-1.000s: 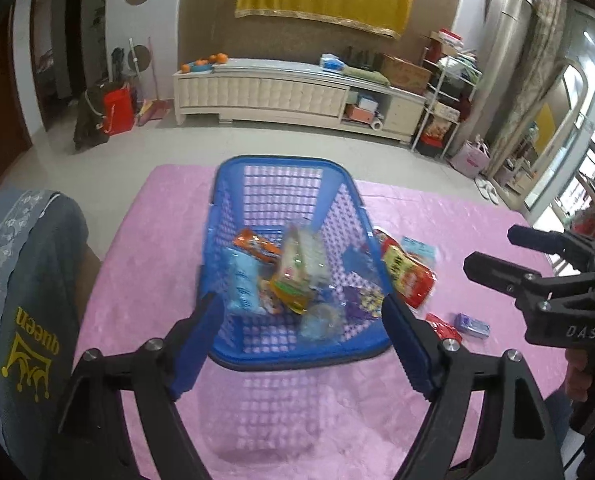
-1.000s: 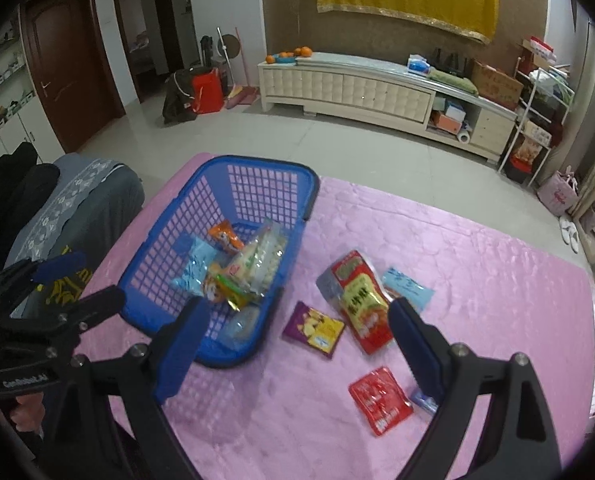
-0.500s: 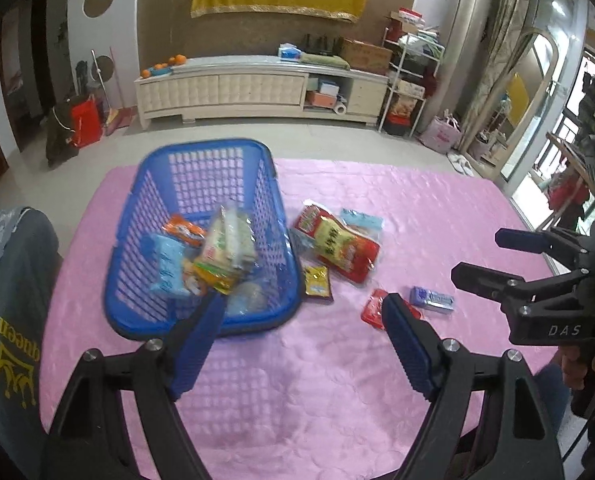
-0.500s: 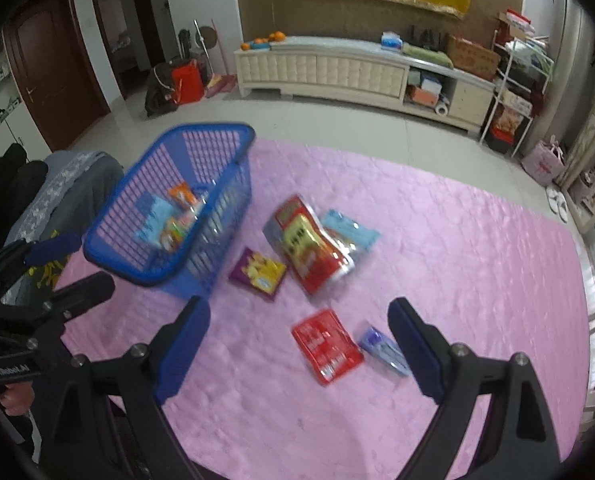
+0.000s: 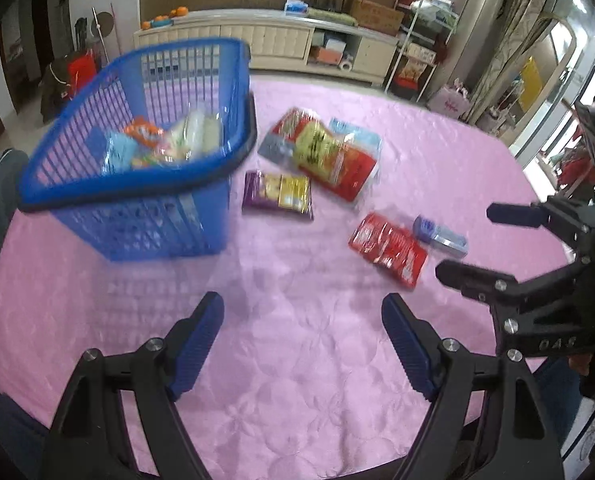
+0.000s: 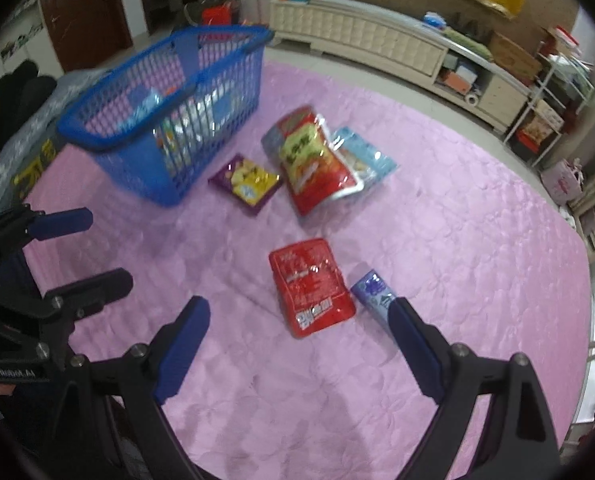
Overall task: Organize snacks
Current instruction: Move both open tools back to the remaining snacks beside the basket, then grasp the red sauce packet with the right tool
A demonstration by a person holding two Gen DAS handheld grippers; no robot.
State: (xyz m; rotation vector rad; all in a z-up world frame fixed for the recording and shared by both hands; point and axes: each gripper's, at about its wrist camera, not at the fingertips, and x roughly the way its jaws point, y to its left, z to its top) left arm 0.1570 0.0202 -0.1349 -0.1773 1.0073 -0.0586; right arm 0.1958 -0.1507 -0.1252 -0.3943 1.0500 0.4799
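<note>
Snacks on pink-covered desk point(image 6: 477, 220), blue basket point(image 6: 129, 168) at left; both tools empty.

Basket: stands on the desk's left part, holding several packets, blurred. Beside it, loose on the cloth: purple-and-yellow packet point(image 6: 244, 183) just right of the basket; large red-and-yellow bag point(image 6: 313, 160) beyond it, overlapping a light-blue packet point(image 6: 363, 156). Nearer the tools: flat red packet point(image 6: 311, 286), with a small blue-purple packet point(image 6: 373, 290) just beside it on the right, its near end hidden by the right tool's finger. Left tool point(image 5: 302, 330): fingers wide apart, over bare cloth in front of the basket, nothing between them. Right tool point(image 6: 299, 334): fingers wide apart, nothing gripped, the red packet lying just ahead between the tips.
</note>
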